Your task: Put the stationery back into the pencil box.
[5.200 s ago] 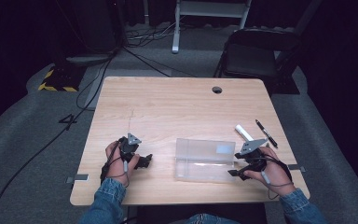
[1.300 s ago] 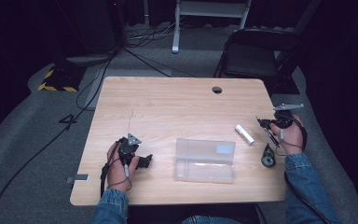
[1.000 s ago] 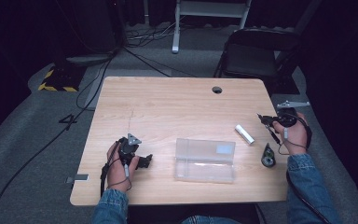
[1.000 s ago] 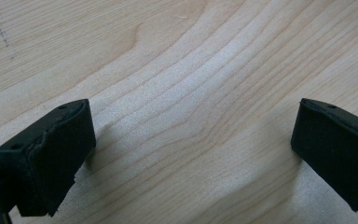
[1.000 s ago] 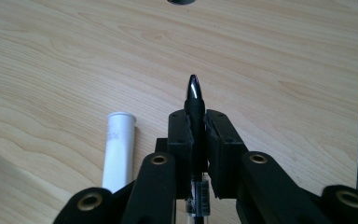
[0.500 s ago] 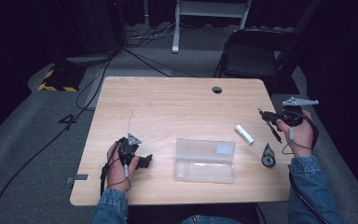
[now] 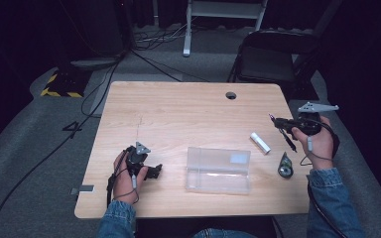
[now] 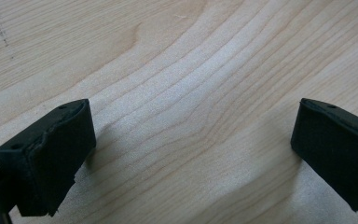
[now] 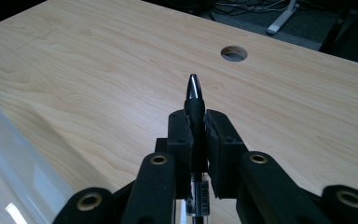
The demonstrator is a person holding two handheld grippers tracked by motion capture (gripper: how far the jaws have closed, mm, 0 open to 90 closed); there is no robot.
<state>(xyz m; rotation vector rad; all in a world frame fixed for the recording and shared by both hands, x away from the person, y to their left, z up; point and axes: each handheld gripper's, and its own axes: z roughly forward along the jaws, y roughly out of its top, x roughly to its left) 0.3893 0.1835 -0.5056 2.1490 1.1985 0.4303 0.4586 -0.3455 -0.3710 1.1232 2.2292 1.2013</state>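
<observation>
A black pen is clamped between the pads of my right gripper, its glossy tip pointing past the jaws toward the table's cable hole. From above, my right gripper hangs over the table's right edge with the pen slanting down behind it. My left gripper rests on the wooden table at the front left. In its own view my left gripper stands open, with bare wood between its pads.
A clear plastic box lies at the front middle, and its edge shows beside my right gripper. A white cylinder and a small dark roll lie right of the box. A black chair stands behind the table.
My right hand left the box's front right corner, took the pen from the table's right side, and has lifted it up and away. The left hand stayed put.
</observation>
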